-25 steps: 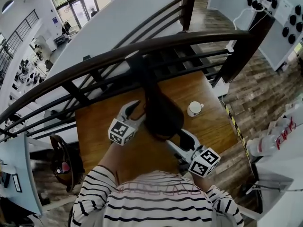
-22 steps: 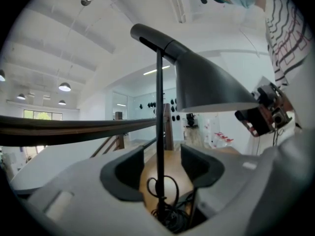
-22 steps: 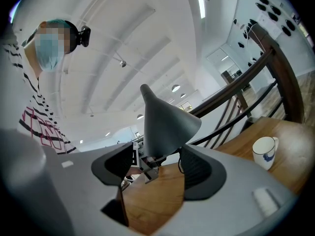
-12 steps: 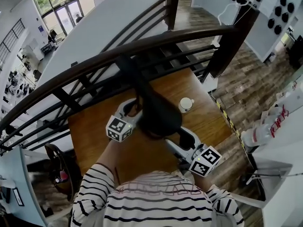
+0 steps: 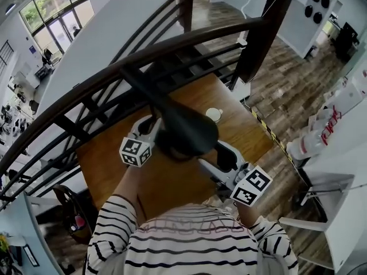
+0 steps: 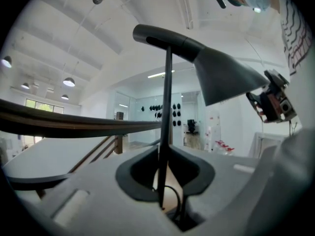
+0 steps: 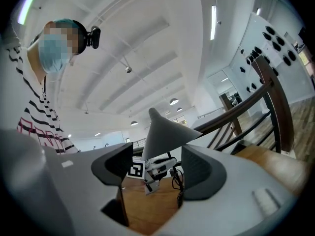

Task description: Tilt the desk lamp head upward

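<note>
The matte, dark cone-shaped lamp head (image 5: 186, 132) sits mid-frame in the head view, above the grained wooden desk (image 5: 243, 133). The left tool (image 6: 165, 181), its jaws having just been closing, pinches the thin black lamp stem (image 6: 166, 107). At lower right, the right tool (image 7: 151, 166) has its jaws apart and holds nothing.

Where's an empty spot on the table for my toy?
The table has bare wood left of the lamp head, along the railing, and on the right between the cup and the edge. The middle under the lamp head is crowded.
</note>
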Demonstrator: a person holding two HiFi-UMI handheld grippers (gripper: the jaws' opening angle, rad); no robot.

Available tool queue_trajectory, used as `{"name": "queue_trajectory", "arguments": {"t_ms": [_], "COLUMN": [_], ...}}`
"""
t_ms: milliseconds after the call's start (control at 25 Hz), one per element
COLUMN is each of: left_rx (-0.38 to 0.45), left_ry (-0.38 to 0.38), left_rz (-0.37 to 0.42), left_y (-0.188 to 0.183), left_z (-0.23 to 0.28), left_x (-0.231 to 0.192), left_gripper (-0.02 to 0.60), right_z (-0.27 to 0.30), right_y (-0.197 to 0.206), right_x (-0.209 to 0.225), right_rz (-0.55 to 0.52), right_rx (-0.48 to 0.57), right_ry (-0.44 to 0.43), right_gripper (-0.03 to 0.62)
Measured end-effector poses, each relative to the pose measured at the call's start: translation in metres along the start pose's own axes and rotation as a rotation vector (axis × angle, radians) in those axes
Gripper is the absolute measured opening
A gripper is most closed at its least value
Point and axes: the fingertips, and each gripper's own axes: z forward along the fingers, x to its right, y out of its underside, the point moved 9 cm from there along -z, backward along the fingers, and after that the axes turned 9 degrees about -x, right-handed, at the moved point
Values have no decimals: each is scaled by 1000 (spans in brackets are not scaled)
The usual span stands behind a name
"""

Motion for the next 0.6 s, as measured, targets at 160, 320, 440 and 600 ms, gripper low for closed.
{"name": "queue_trajectory", "arguments": {"t_ms": [160, 320, 440, 600], "left_rx": [7, 6, -5, -17], "left_ry": [10, 11, 17, 17], "left_rz": [-30, -23, 5, 3], "left_y": [1, 4, 5, 3], "left_z": [-4, -3, -3, -2], "left_x": [-2, 0, 0, 0], "left_gripper": [58, 57, 54, 55], "right_z": [-4, -12, -16, -19], "right_y": [-10, -19, -29, -44], "right_x": [-10, -16, -21, -29], "right_rz": [-29, -47, -58, -91], "right_rx": [22, 42, 57, 58], "right_ry": [15, 24, 34, 56], "right_gripper": [293, 293, 295, 295]}}
